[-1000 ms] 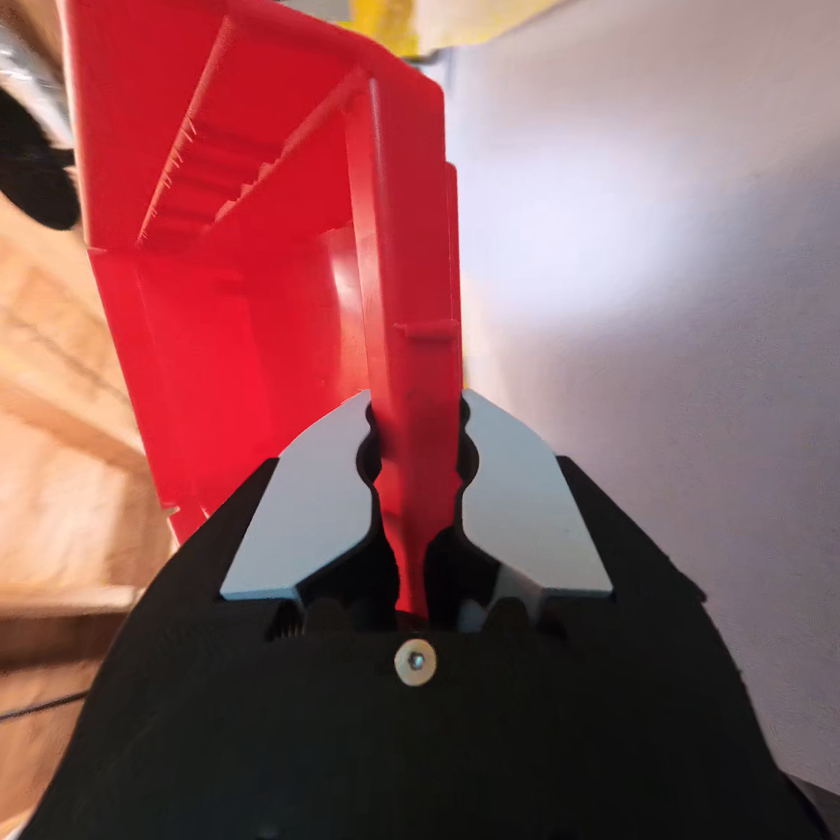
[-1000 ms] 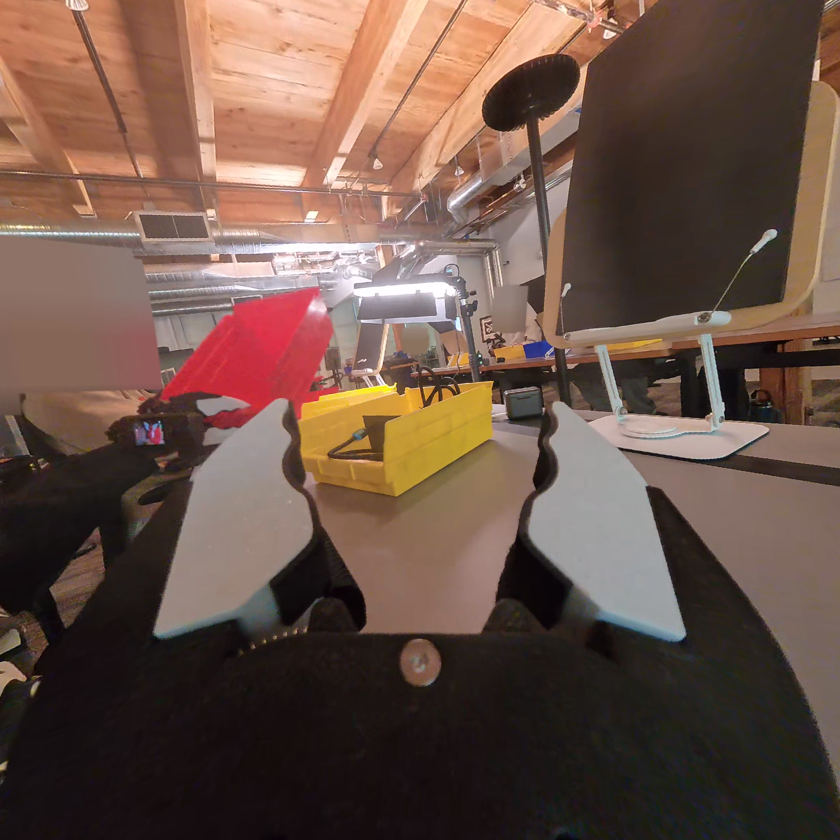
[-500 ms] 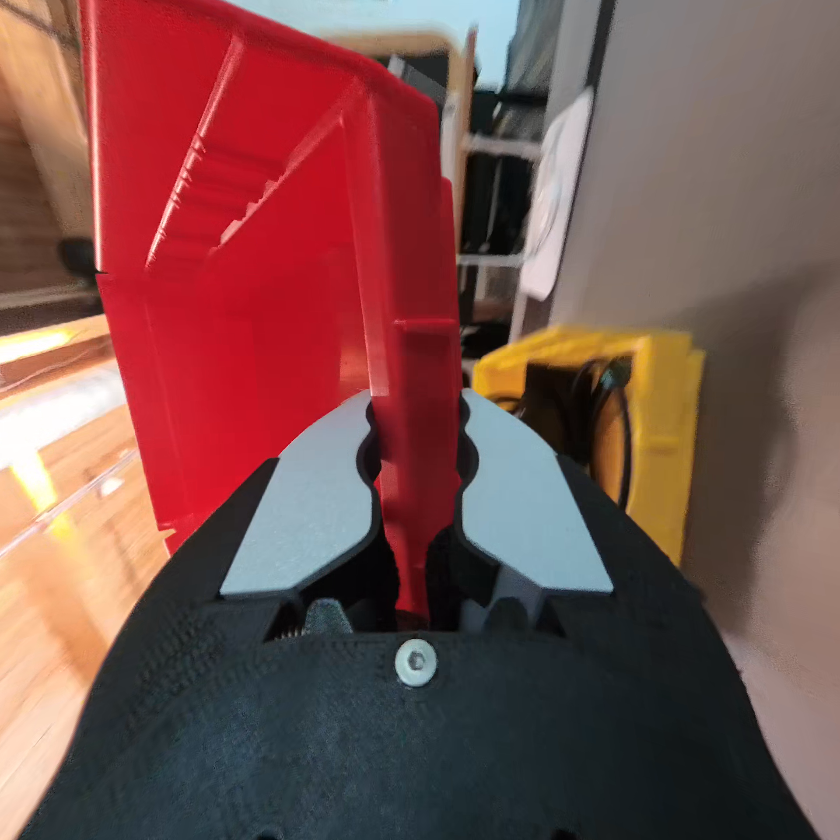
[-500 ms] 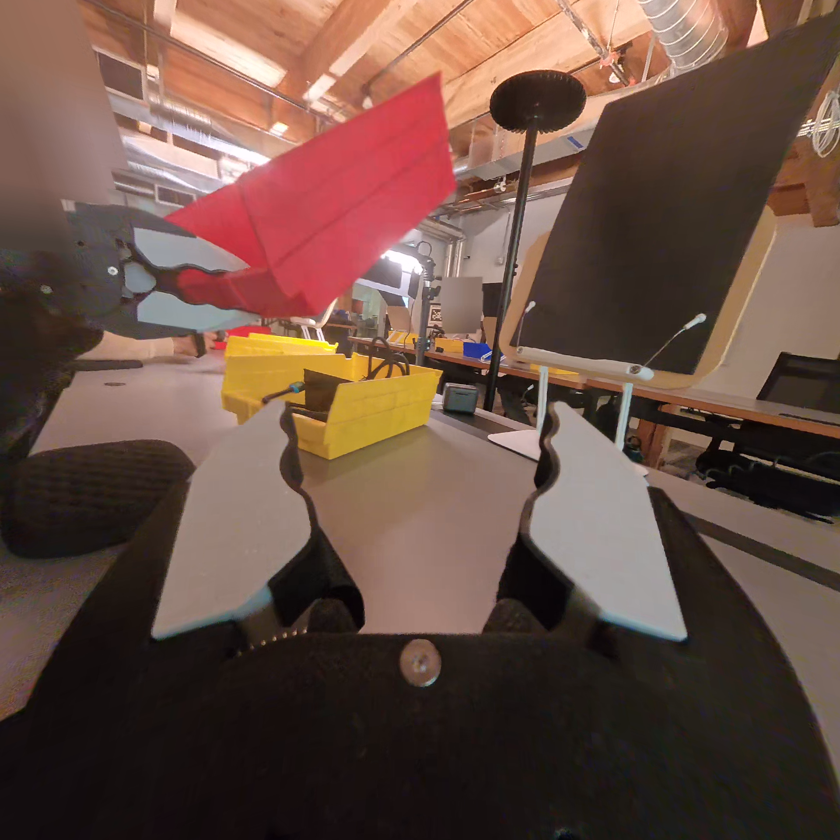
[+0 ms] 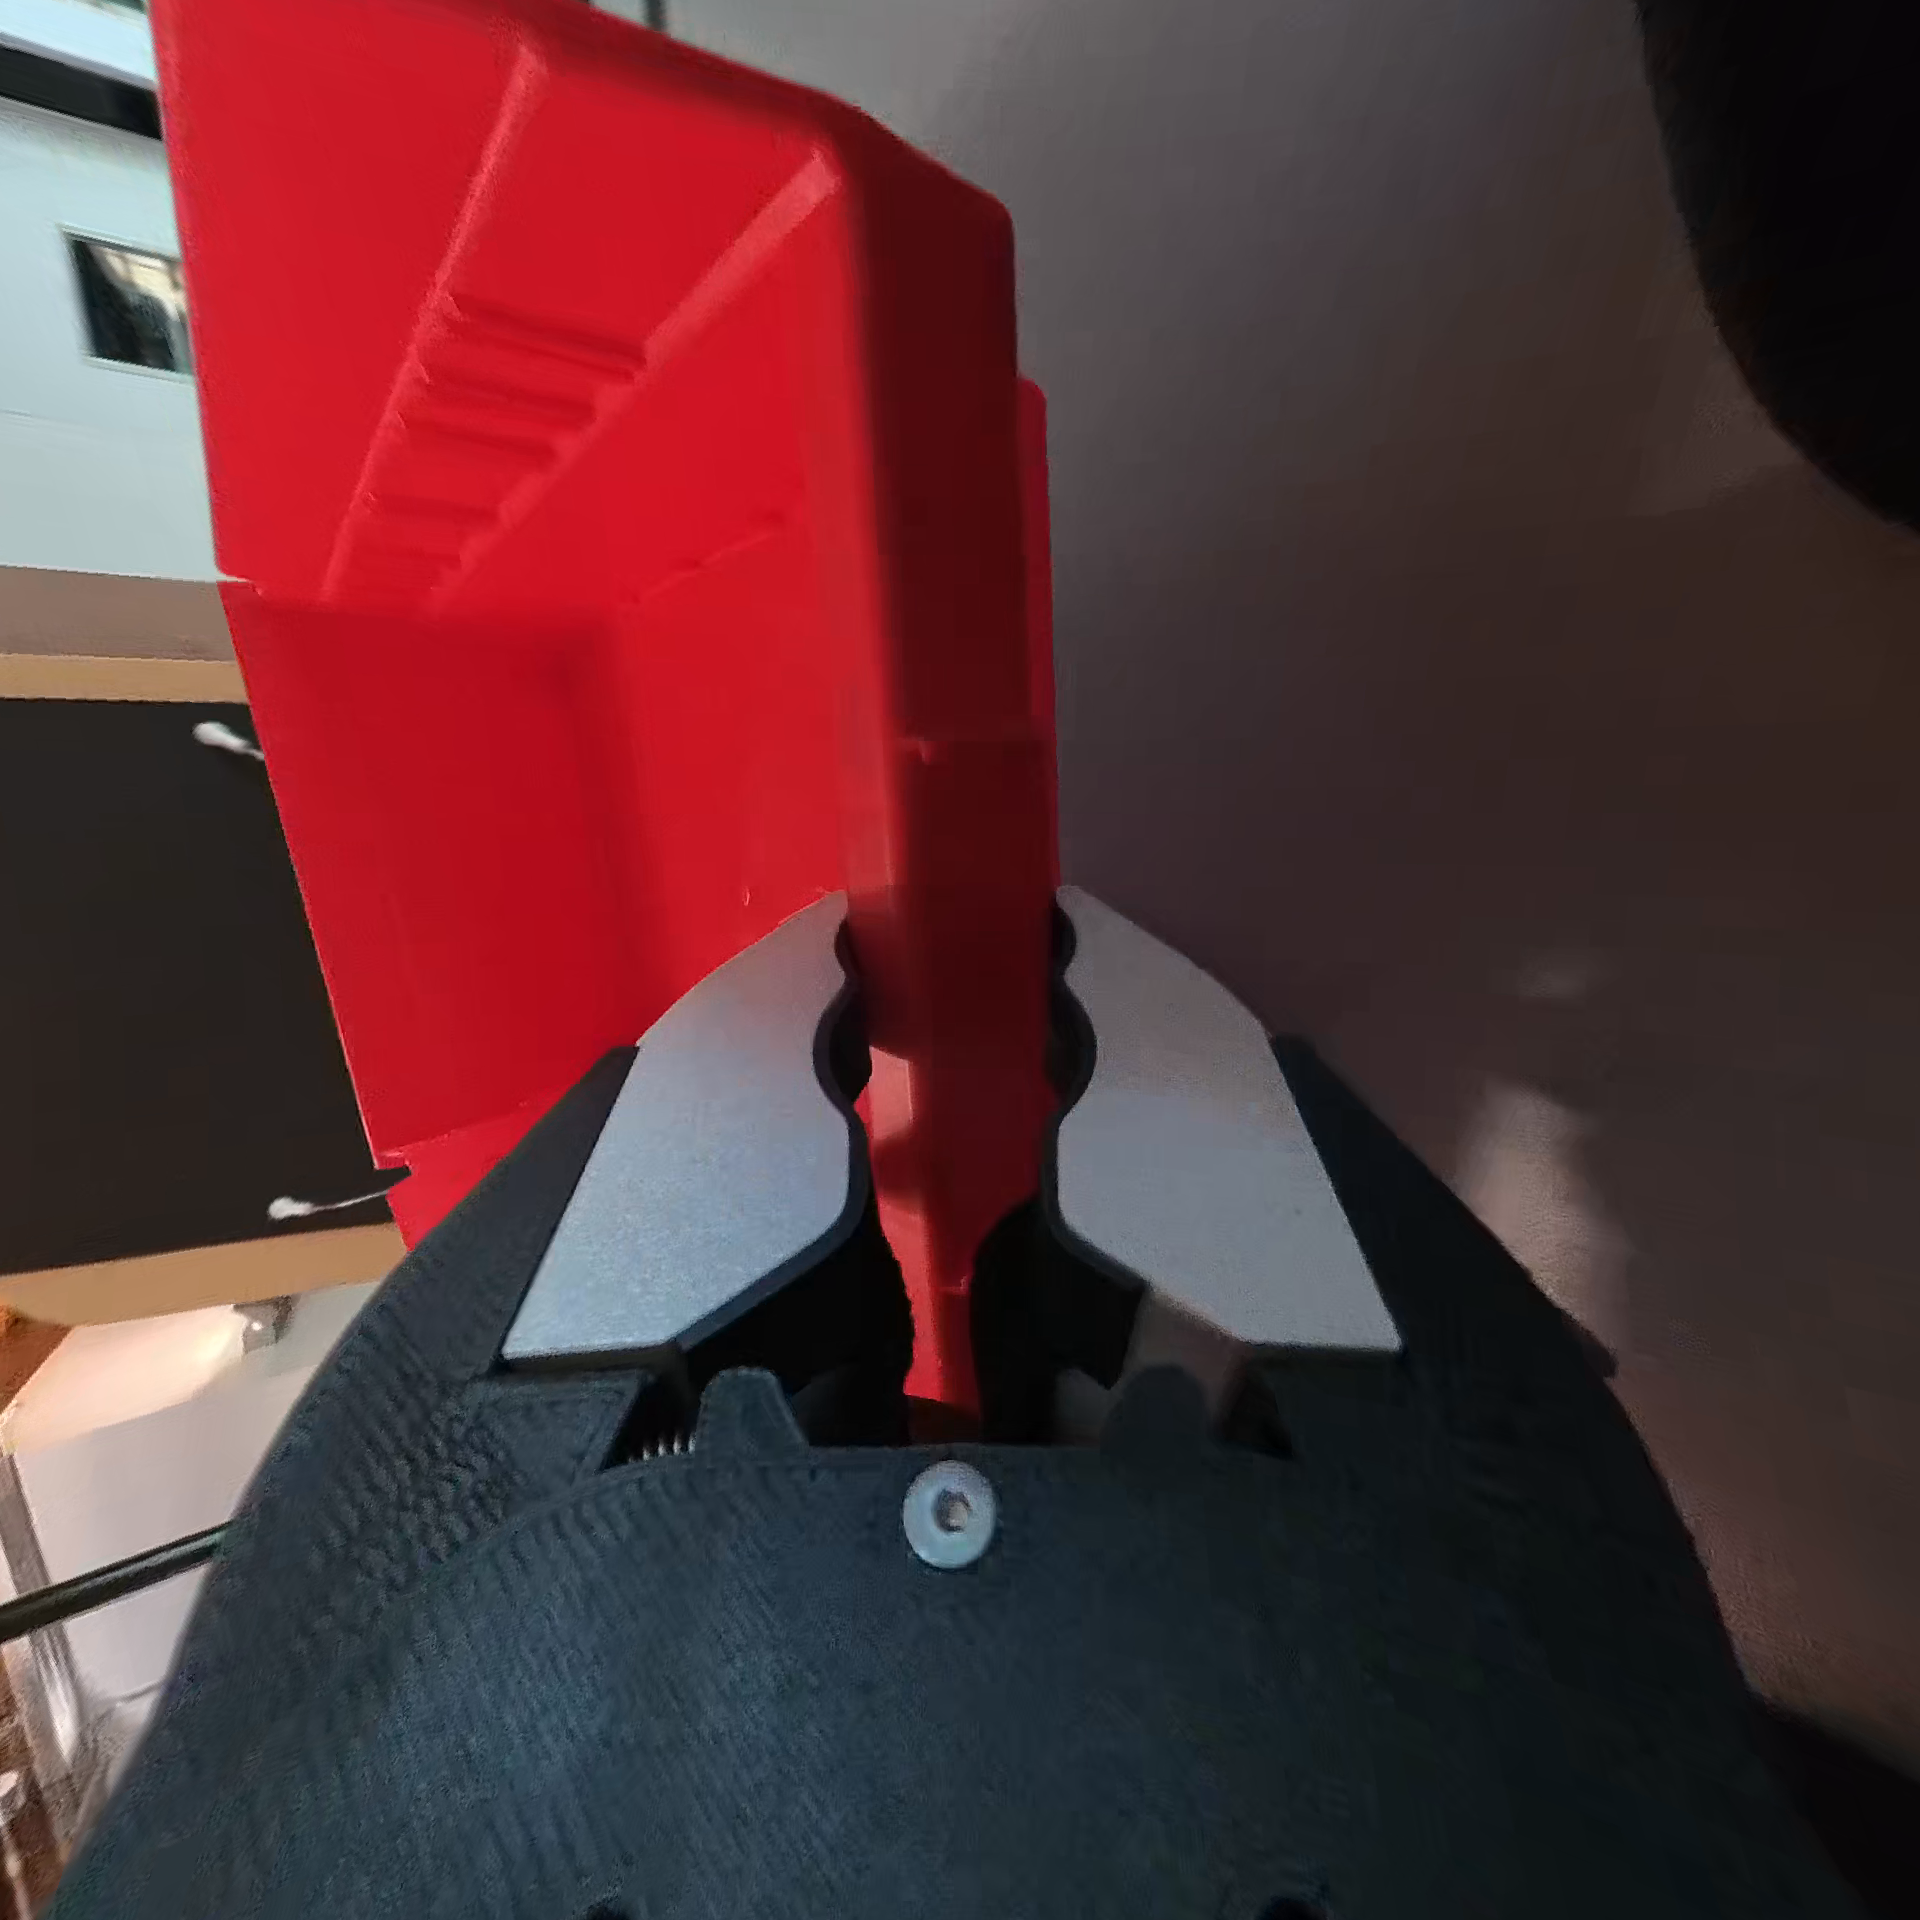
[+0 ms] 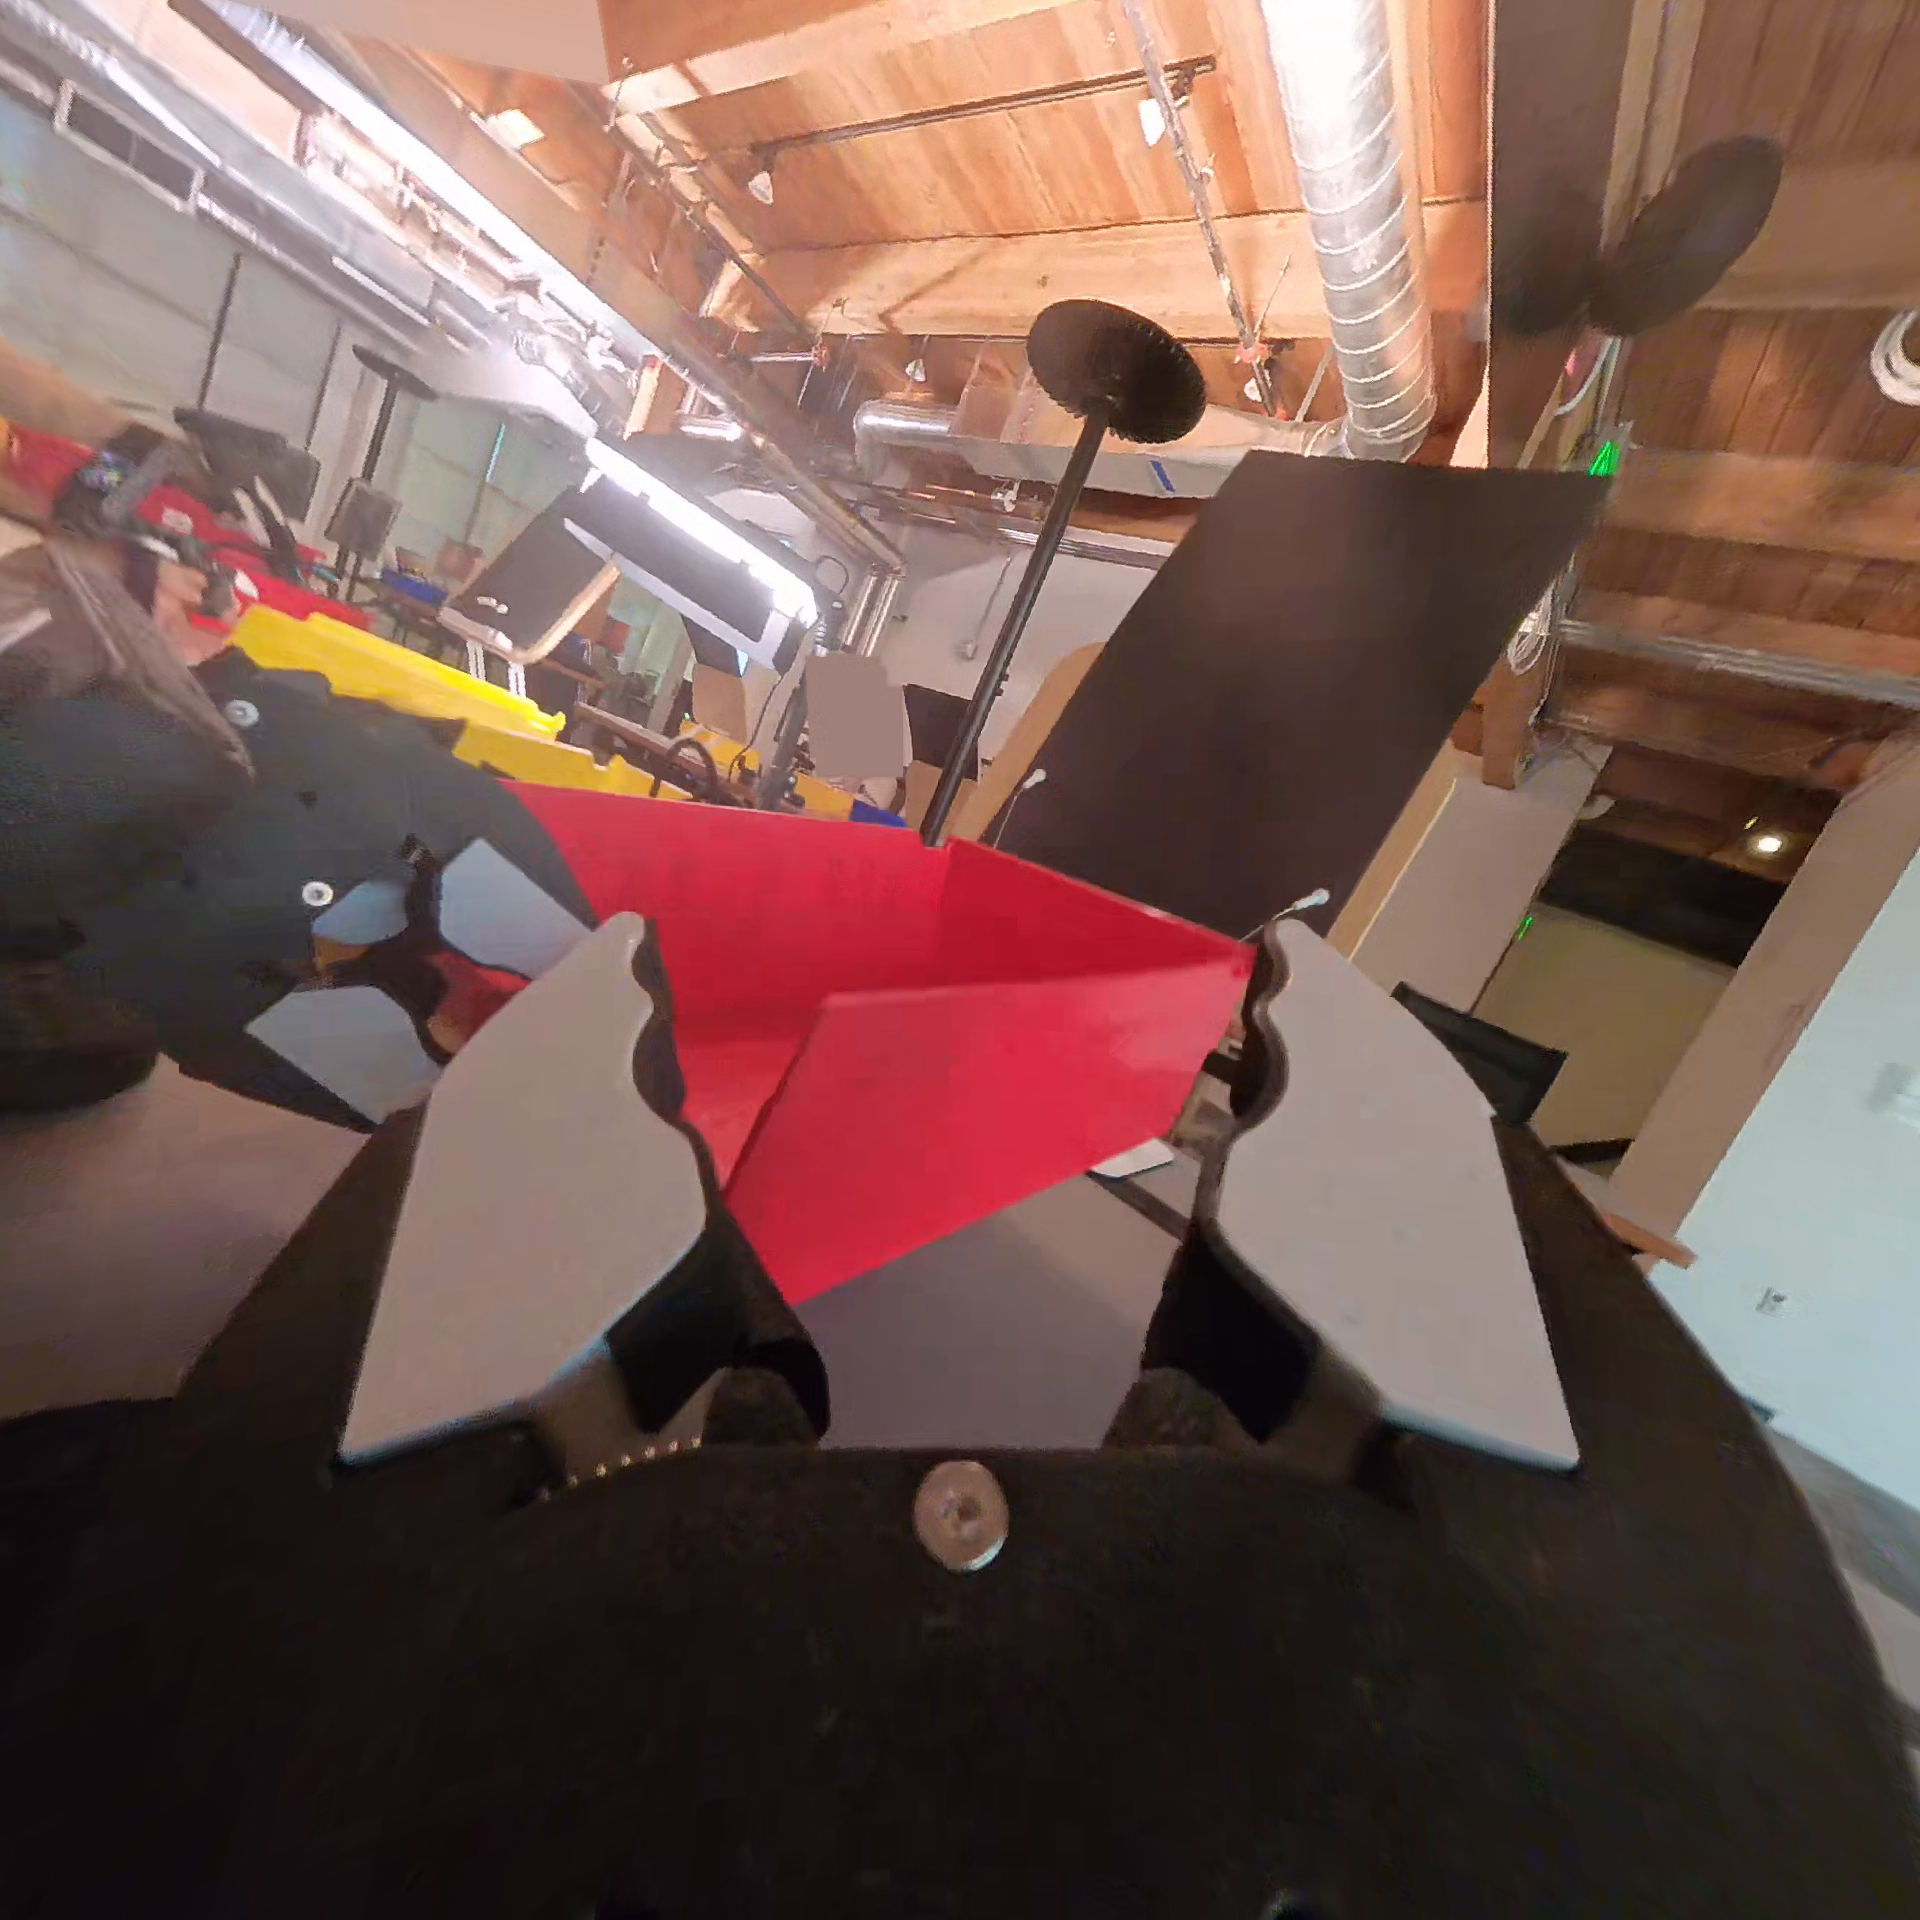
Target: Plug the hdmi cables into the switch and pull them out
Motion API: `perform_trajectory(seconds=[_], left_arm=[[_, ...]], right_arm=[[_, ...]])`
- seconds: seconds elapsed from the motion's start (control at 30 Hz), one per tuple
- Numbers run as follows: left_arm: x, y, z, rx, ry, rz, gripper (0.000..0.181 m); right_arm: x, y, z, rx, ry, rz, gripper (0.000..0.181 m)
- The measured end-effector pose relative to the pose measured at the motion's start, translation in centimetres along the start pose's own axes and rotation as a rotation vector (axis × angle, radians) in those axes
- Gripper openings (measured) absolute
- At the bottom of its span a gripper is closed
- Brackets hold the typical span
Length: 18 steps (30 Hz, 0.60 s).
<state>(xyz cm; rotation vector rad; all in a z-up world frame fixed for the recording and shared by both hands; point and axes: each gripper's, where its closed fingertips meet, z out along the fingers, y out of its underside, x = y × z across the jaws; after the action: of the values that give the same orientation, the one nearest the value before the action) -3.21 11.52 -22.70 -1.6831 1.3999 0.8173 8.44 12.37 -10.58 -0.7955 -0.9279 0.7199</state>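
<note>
My left gripper [image 5: 951,935] is shut on the side wall of a red plastic bin [image 5: 582,582] and holds it tilted over the grey table [image 5: 1455,727]. In the right wrist view the same red bin [image 6: 935,1018] hangs just above the table, right in front of my right gripper [image 6: 951,945], which is open and empty. The left gripper [image 6: 416,966] shows at the bin's left end. No HDMI cable or switch is plainly visible; a dark cable loop [image 6: 691,764] shows behind the red bin.
Yellow bins [image 6: 416,686] stand behind the red bin at the left. A black board on a white stand [image 6: 1278,707] and a black pole with a round top [image 6: 1112,384] rise behind the bin. The grey table [image 6: 987,1330] lies under my right gripper.
The left gripper has carried the red bin down and to the right, from high at the left to just in front of my right gripper. The right gripper has tilted upward and stayed open.
</note>
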Motion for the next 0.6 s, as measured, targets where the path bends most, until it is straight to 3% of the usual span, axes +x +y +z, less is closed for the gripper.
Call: perform_trajectory(seconds=[0.1,0.23,0.33,0.4,0.47,0.53,0.6], left_arm=[[1.7,0.3,0.8,-0.014,0.054,0.008,0.03],[2.6,0.1,1.1,-0.012,0.093,-0.008,0.031],[1.6,-0.5,0.9,0.03,-0.01,0.027,0.036],[0.7,-1.1,-0.1,0.068,-0.077,0.037,0.057],[0.1,-1.3,-2.0,0.116,-0.074,-0.056,0.076],[-0.6,-0.8,-4.5,0.183,-0.067,-0.215,0.082],[-1.6,1.7,-6.7,0.197,-0.105,-0.355,0.083]], right_arm=[[0.0,0.0,-0.1,-0.01,0.03,-0.126,0.099],[-1.2,0.2,-0.2,-0.045,-0.011,-0.088,0.072],[-1.3,0.9,-0.4,-0.138,-0.02,-0.076,0.062],[-1.9,1.2,-0.4,-0.163,-0.052,-0.075,0.062],[-2.8,1.6,-0.5,-0.184,-0.097,-0.1,0.062],[-4.2,2.3,-0.4,-0.229,-0.147,-0.168,0.064],[-6.4,3.6,-0.1,-0.307,-0.224,-0.274,0.067]])
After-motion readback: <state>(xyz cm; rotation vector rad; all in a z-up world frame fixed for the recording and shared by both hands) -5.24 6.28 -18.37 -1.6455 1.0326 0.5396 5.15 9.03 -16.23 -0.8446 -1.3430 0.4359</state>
